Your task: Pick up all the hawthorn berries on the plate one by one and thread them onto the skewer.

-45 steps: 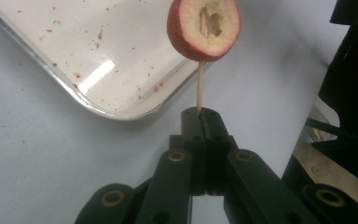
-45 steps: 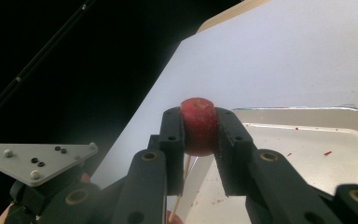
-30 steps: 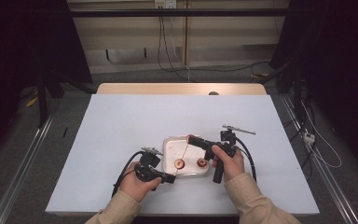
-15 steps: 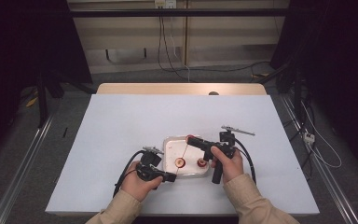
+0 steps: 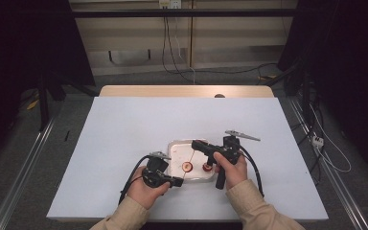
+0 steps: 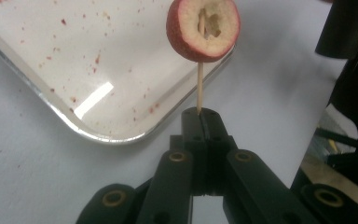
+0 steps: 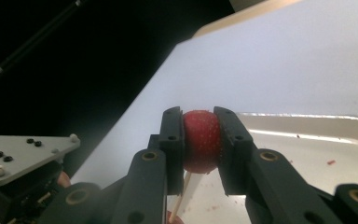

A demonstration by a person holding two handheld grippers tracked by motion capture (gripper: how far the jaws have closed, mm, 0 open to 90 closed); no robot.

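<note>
— Tongs first: my left gripper [image 6: 199, 116] has its jaws pressed together on the bare end of a thin wooden skewer [image 6: 199, 86], and my right gripper [image 7: 200, 140] is clamped on a whole red fruit [image 7: 200, 140], jaws only as far apart as the fruit is wide.

— Where does all that sit on the table [image 5: 124, 129]?

— Near my edge of it, over the white tray [image 5: 175, 148]. In the high view both hands meet there, the left gripper [image 5: 172, 181] at the tray's near corner and the right gripper [image 5: 206, 148] reaching across from the other side.

— What's done, then?

— One cored fruit slice [image 6: 203, 29] is already threaded; it sits at the skewer's far end, above the tray. Red specks on the tray suggest cutting or piercing went on there.

— And what's left?

— I judge the second fruit is next. In the right gripper view a pale stick [image 7: 182, 198] shows just below the held fruit, but I can't tell whether it has pierced it. Another small red piece [image 5: 206, 167] lies on the tray, possibly still to go on.
</note>
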